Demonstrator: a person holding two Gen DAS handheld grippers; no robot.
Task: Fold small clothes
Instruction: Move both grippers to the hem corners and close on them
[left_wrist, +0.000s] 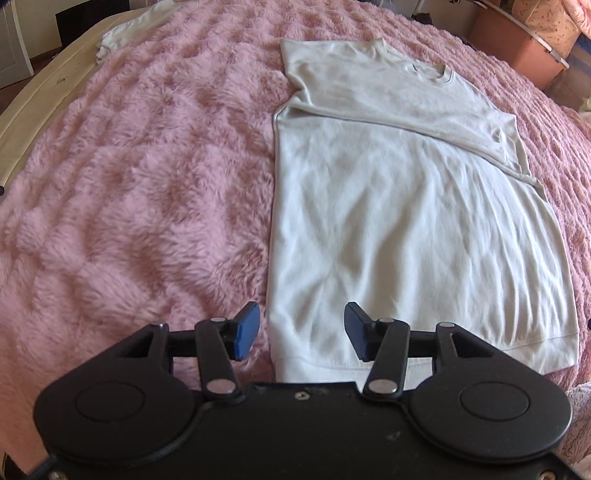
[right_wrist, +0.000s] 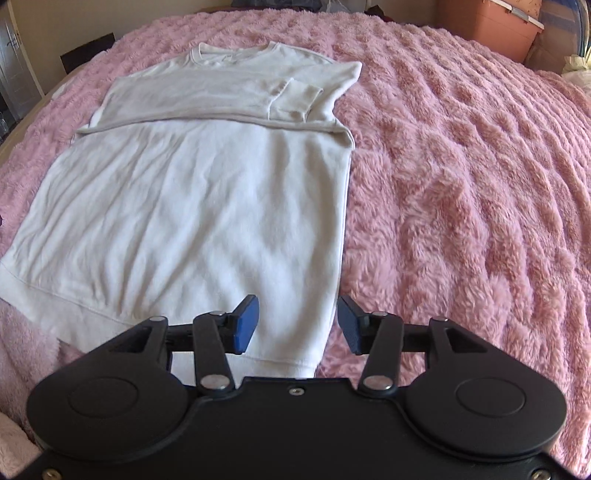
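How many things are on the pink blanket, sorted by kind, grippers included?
White garments: 2, the sweatshirt and a crumpled white garment at the far edge
Grippers: 2, the left gripper and right gripper, both open and empty
Total: 4

A white sweatshirt (left_wrist: 399, 229) lies flat on a pink furry bed (left_wrist: 147, 206), hem nearest, ribbed collar (right_wrist: 236, 55) at the far end. Both sleeves are folded across the chest into a band, one cuff (right_wrist: 295, 99) showing on top. The body is smooth, lightly creased. It seems to lie face down.
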